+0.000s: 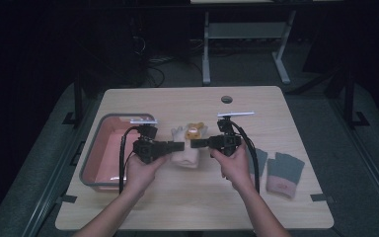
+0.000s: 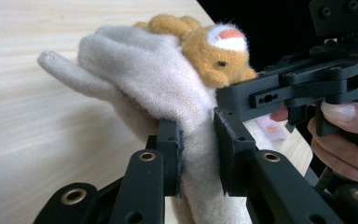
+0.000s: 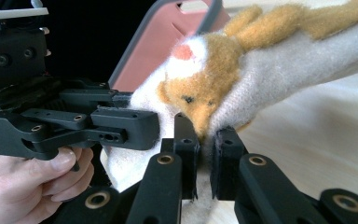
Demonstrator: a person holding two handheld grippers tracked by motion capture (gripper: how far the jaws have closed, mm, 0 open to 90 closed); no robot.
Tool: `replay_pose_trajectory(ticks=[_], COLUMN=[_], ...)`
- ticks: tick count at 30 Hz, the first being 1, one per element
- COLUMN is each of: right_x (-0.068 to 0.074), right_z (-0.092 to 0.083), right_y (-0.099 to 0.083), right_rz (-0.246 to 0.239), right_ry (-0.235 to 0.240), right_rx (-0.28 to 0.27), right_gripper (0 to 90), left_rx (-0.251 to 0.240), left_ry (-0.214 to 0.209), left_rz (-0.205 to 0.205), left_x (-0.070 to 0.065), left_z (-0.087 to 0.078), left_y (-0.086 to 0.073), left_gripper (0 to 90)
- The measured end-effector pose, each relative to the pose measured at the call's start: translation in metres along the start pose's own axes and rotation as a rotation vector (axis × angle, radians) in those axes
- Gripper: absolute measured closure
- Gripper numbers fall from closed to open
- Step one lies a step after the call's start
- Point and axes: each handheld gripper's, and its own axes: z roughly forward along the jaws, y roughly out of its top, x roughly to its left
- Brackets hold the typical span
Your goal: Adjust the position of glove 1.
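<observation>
Item: our left gripper [image 1: 177, 146] and right gripper [image 1: 197, 143], each clamped on the cream glove [image 1: 185, 157] with its orange plush animal [image 1: 195, 130], lifted mid-table between them. Beyond, left: pink bin [image 1: 94, 148]. Right: grey gloves [image 1: 285, 173].

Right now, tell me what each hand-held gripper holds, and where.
Both grip the cream glove: left hand-held gripper near its cuff, right hand-held gripper by the fox patch.

From above I can't read the cream glove [image 1: 186, 157] clearly: my hand-held grippers cover its cuff, and its animal patch [image 1: 195, 130] is too small.
</observation>
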Motion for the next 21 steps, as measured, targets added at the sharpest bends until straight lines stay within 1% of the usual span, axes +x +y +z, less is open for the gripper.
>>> replay_pose_trajectory(ticks=[3, 6, 10, 14, 21], right_x=[0.007, 0.013, 0.021, 0.029, 0.042], right_z=[0.001, 0.003, 0.007, 0.012, 0.024], right_y=[0.007, 0.013, 0.021, 0.028, 0.040], right_rz=[-0.009, -0.027, -0.040, -0.064, -0.082], right_ry=[0.009, 0.009, 0.017, 0.023, 0.044], right_rx=[0.000, 0.005, 0.012, 0.016, 0.029], right_gripper=[83.0, 83.0, 83.0, 83.0, 83.0], left_rx=[-0.008, -0.018, -0.031, -0.045, -0.064], left_ry=[-0.006, -0.004, -0.001, 0.007, 0.012], left_rz=[-0.004, 0.001, -0.001, -0.002, -0.010], left_x=[0.002, 0.004, 0.006, 0.010, 0.017], left_z=[-0.007, -0.014, -0.024, -0.033, -0.052], left_y=[0.005, 0.010, 0.014, 0.018, 0.024], left_gripper=[73.1, 73.1, 73.1, 73.1, 73.1])
